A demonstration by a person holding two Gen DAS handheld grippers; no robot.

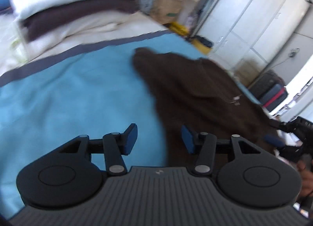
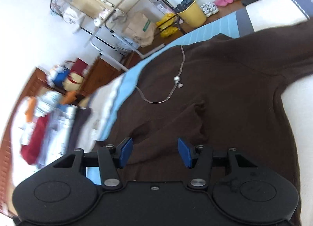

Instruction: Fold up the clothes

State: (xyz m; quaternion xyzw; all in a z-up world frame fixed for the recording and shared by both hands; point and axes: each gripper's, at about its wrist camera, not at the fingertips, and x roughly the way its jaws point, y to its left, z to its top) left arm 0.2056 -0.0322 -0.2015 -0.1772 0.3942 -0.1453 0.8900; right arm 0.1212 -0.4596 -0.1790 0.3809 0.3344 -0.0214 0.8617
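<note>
L gripper (image 1: 159,138): jaws wide apart, nothing between the blue pads; hangs over the blue sheet (image 1: 78,93), brown garment's edge just at its 3 o'clock.
R gripper (image 2: 155,151): jaws apart too, pads empty, low over the garment; whether they touch the cloth, can't tell.
Brown garment (image 2: 225,99): dark brown top spread on the bed, runs from 6 to 1 o'clock in the R wrist view; thin cord w/ a metal bead (image 2: 176,79) lies on it at 12.
Folded pile (image 1: 68,7): white & brown items stacked at 11 o'clock in the L wrist view, blurred.
Yellow bin (image 2: 192,13): on the floor past the bed, 1 o'clock in the R view.
</note>
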